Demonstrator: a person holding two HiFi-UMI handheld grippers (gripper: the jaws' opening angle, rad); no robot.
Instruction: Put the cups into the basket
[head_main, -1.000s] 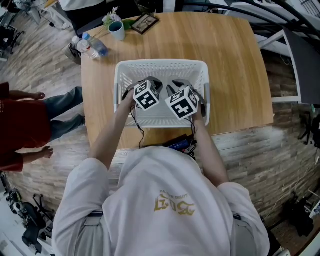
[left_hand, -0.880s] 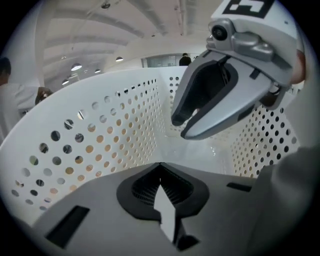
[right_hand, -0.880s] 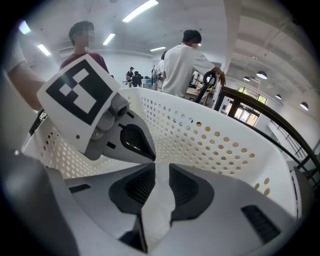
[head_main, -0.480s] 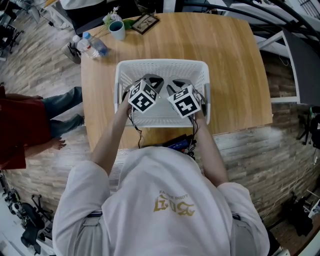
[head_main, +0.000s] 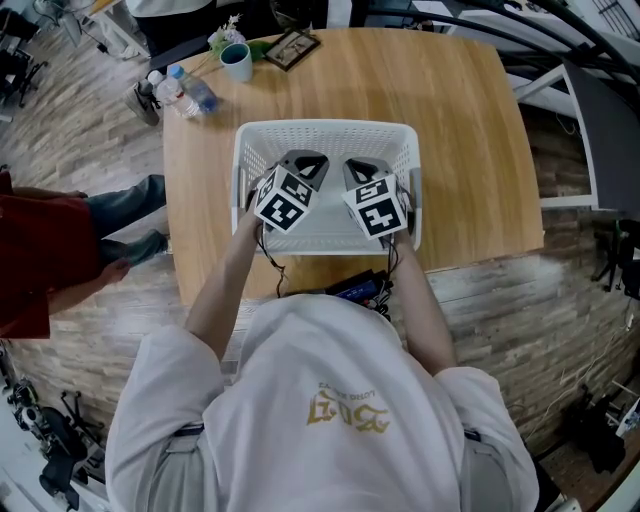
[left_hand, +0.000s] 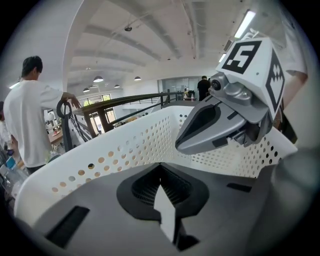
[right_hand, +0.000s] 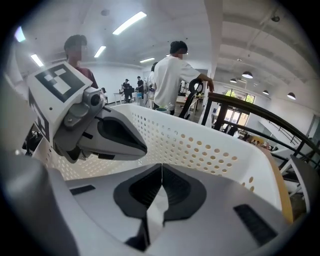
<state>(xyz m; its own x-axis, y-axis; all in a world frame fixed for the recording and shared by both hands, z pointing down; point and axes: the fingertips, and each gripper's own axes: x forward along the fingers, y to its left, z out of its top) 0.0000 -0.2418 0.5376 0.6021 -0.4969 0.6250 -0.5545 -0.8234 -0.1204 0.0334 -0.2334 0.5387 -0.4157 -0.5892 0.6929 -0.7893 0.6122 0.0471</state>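
A white perforated basket (head_main: 322, 130) stands on the wooden table. Both grippers point down into it, side by side. My left gripper (head_main: 304, 162) is shut, its jaws meeting tip to tip (left_hand: 160, 165) with nothing gripped. My right gripper (head_main: 361, 169) is also shut and empty (right_hand: 161, 165). Each gripper shows in the other's view, above the basket wall (left_hand: 100, 160). A teal cup (head_main: 236, 60) stands at the table's far left corner, well away from both grippers. The grippers and hands hide much of the basket floor, and I see no cup inside.
A water bottle (head_main: 186, 93) lies near the far left table edge, and a picture frame (head_main: 290, 46) sits beside the cup. A black device (head_main: 355, 288) lies at the near edge. People stand beyond the table, one in red at the left (head_main: 40, 270).
My left gripper has lifted a little inside the basket and rolled slightly. The right gripper has stayed almost still. The person in red at the left has shifted.
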